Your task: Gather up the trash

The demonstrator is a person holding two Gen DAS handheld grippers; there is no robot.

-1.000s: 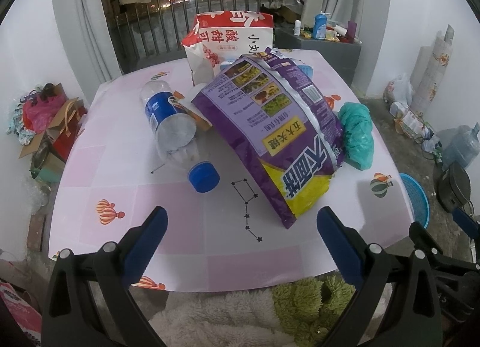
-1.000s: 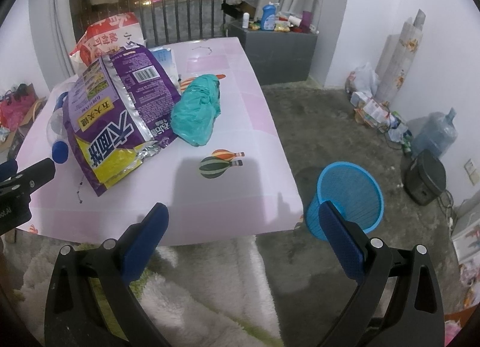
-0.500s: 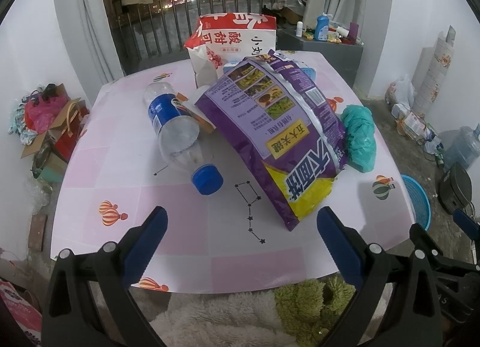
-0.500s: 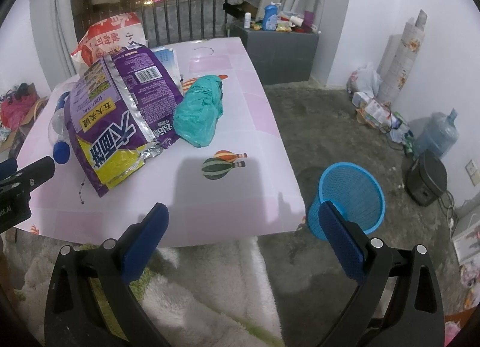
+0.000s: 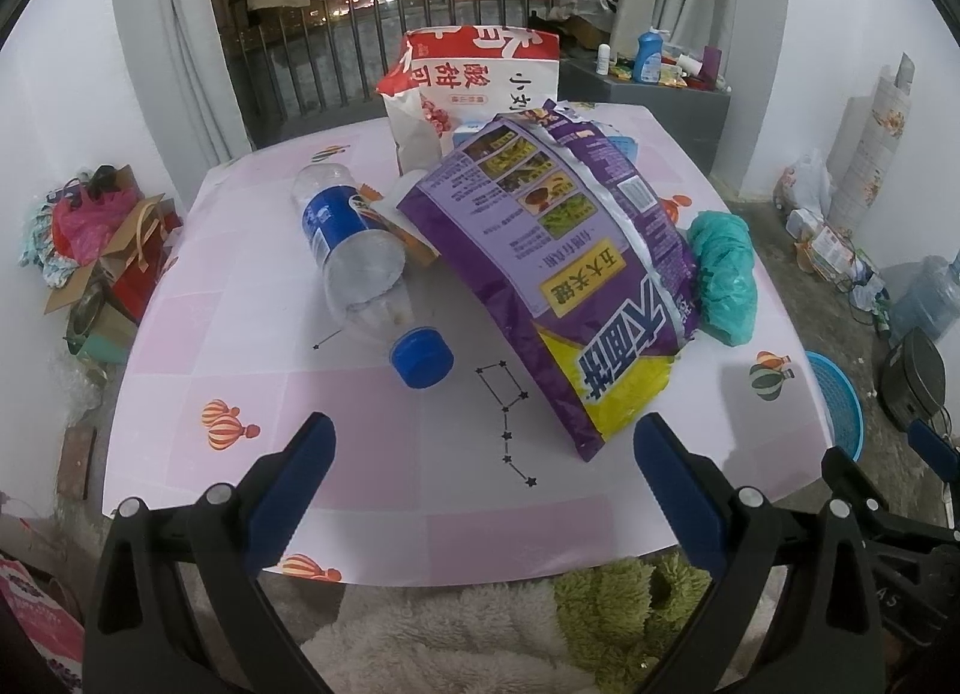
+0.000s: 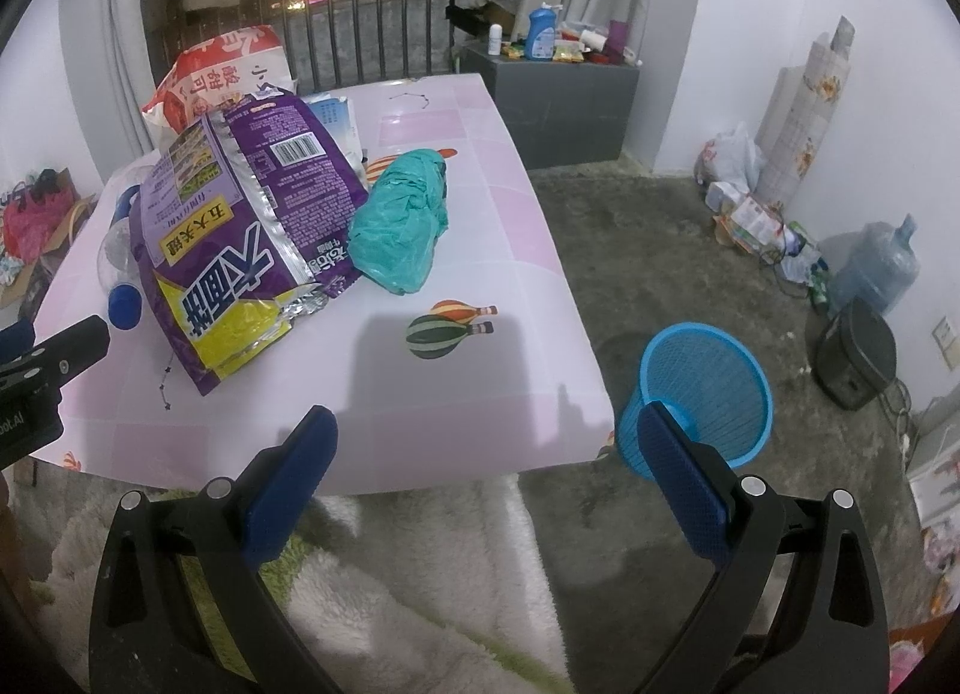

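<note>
On the pink table (image 5: 240,334) lie a large purple bag (image 5: 558,274), a clear plastic bottle (image 5: 360,268) with a blue cap, a crumpled teal plastic bag (image 5: 720,274) and a red-and-white bag (image 5: 480,87) at the back. My left gripper (image 5: 486,454) is open and empty over the table's near edge, short of the bottle. My right gripper (image 6: 486,442) is open and empty at the table's near right corner, in front of the purple bag (image 6: 240,238) and the teal bag (image 6: 402,226). A blue mesh bin (image 6: 702,388) stands on the floor right of the table.
A small orange wrapper (image 5: 396,226) and a pale blue pack (image 5: 618,144) lie under the purple bag. A fluffy white and green rug (image 6: 390,604) lies below the near edge. A water jug (image 6: 876,268), a black pot (image 6: 858,358) and floor clutter sit at the right wall. Boxes (image 5: 108,274) stand left.
Both grippers have moved slightly forward toward the table, so the objects look a little nearer. Both stay open. Nothing on the table has moved.
</note>
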